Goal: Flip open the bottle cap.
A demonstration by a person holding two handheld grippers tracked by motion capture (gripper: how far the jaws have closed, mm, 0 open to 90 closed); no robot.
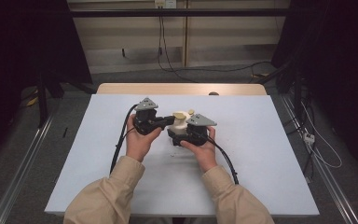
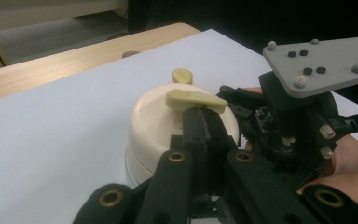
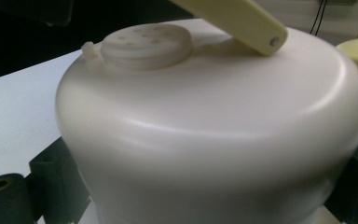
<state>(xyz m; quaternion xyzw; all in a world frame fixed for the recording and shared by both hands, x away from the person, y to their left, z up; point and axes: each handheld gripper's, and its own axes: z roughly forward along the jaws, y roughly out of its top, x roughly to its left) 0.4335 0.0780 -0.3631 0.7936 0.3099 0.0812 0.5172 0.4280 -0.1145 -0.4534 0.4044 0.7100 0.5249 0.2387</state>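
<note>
Cream pot [image 1: 179, 125] upright, right gripper [image 1: 181, 138] clamping its body, left gripper [image 2: 205, 113] pinching level yellow handle [image 2: 196, 100]

The pot [image 3: 214, 135] looks like cream plastic, smooth with a soft sheen; its lever [image 2: 196, 100] is a yellower plastic, also smooth, and the round cap [image 3: 144, 44] at 11 o'clock on its top is matt with small dimples. The left gripper [image 2: 205, 116] has matt black jaws with brassy metal bushings. The right gripper [image 1: 177, 139] carries a flat matt grey plate [image 2: 326, 60]. The table [image 1: 261, 154] has a matt pale sheet, with bare wood [image 1: 177, 88] at its 12 o'clock edge. The sleeves [image 1: 107, 196] are beige cloth.
</note>
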